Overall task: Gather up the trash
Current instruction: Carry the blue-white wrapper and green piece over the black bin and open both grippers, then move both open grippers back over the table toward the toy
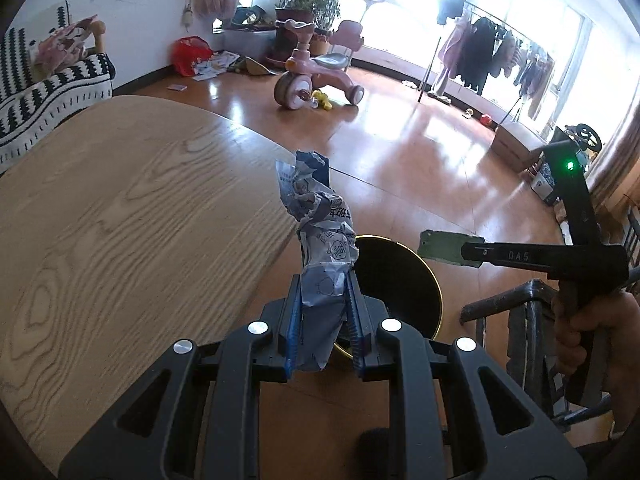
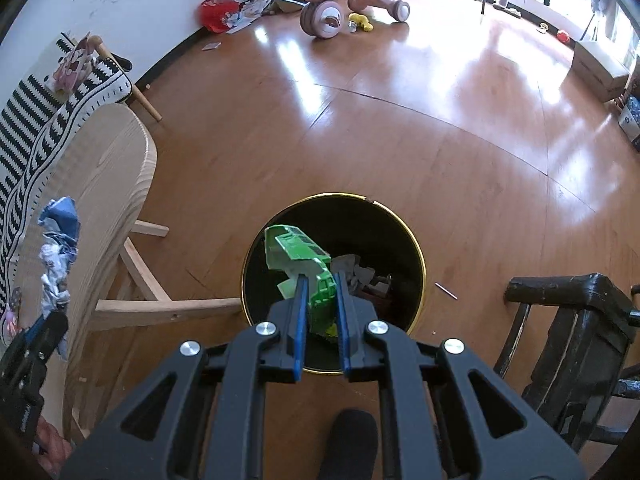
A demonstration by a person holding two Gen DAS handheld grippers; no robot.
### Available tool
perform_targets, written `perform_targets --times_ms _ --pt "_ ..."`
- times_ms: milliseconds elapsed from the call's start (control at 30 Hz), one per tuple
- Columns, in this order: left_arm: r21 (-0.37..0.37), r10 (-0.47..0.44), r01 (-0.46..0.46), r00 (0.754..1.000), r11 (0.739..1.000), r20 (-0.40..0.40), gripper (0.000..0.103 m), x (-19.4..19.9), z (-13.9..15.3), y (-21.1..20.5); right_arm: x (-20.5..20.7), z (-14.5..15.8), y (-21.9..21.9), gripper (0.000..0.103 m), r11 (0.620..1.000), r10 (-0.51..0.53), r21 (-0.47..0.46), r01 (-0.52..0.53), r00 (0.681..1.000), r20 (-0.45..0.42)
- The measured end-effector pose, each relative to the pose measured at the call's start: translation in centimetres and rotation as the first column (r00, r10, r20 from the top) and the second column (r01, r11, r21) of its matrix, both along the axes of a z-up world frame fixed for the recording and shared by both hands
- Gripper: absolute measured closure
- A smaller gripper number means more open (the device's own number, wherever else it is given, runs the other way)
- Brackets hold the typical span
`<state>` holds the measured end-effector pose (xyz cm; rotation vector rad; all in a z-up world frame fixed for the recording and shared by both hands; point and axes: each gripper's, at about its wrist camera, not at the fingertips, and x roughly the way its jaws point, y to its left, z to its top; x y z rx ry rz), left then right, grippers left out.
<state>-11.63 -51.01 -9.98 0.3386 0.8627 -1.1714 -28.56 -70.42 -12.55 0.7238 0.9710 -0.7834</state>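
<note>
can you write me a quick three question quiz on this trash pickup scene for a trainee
1. True or false: the right gripper holds a green wrapper above the black bin.
2. What does the left gripper hold? A) a crumpled blue-and-white wrapper B) a red bag C) nothing
3. Fill in: the bin stands on the floor between the wooden table and a black ____.

Key: 1 true; 2 A; 3 chair
</note>
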Motion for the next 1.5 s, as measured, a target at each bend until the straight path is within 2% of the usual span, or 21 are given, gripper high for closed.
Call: perform_targets --times_ms 167,200,233,300,400,500,700,867,1000,1100,1200,1267,1400,1500 --pt "0.011 -0.006 0.006 1.000 1.000 -0.001 0.083 -0.1 -0.5 -0.7 0.0 0.2 -0.4 0.088 1.000 -0.017 0.008 0.017 1.000 -0.002" --pt "0.014 -0.007 0.007 1.000 1.000 -0.002 0.083 -0.2 -0.6 -0.8 -0.2 0.3 -0.5 0.081 1.000 -0.020 0.009 0.020 1.000 0.002" --pt "0.016 -0.008 0.008 1.000 1.000 -0.002 0.083 0.0 -0.6 -0.8 -0.3 0.4 -0.6 0.062 1.000 -0.023 0.007 0.023 1.000 0.010" --pt "0.018 -0.012 0.012 1.000 1.000 -0.007 0.083 -0.1 -0.8 -1.0 -0.5 0.8 -0.5 0.039 0.999 -0.031 -0.019 0.032 0.999 0.020" --pt "0.020 -0.018 0.019 1.000 1.000 -0.022 0.083 -0.5 -1.1 -1.3 -1.0 1.4 -0.5 0.039 0.999 -0.046 -0.026 0.047 0.998 0.041" --pt "0.021 -0.032 0.034 0.997 0.999 -0.077 0.083 -0.8 -2.2 -2.4 -1.6 2.1 -0.7 0.039 0.996 -0.079 -0.031 0.081 0.994 0.070" --pt "0.059 -0.091 0.102 0.984 0.993 -0.155 0.083 -3.1 -6.2 -6.2 -2.8 2.8 -1.3 0.039 0.990 -0.133 -0.019 0.136 0.984 0.114" --pt "0.095 -0.125 0.143 0.977 0.985 -0.174 0.083 -5.1 -9.2 -8.4 -3.0 3.3 -1.3 0.038 0.990 -0.133 -0.025 0.138 0.982 0.134" --pt "0.101 -0.142 0.161 0.974 0.982 -0.177 0.082 -5.8 -10.2 -9.7 -3.3 3.4 -1.6 0.038 0.990 -0.135 -0.022 0.140 0.980 0.143" --pt "0.094 -0.132 0.150 0.976 0.984 -0.175 0.081 -5.8 -10.5 -10.6 -3.5 3.6 -1.7 0.031 0.990 -0.135 -0.031 0.141 0.979 0.152" --pt "0.083 -0.121 0.138 0.975 0.987 -0.186 0.064 -5.6 -10.7 -11.0 -3.6 3.9 -1.7 0.030 0.989 -0.131 -0.040 0.139 0.978 0.161" --pt "0.075 -0.114 0.130 0.976 0.989 -0.185 0.046 -5.6 -10.6 -11.1 -3.6 4.0 -1.7 0.030 0.990 -0.127 -0.042 0.136 0.978 0.163" --pt "0.070 -0.104 0.118 0.979 0.991 -0.174 0.044 -5.5 -10.1 -11.0 -3.4 4.1 -1.6 0.030 0.990 -0.123 -0.045 0.132 0.979 0.165" --pt "0.065 -0.076 0.087 0.984 0.994 -0.160 0.033 -4.8 -8.8 -9.8 -2.5 4.3 -1.2 0.028 0.992 -0.106 -0.044 0.115 0.980 0.169"
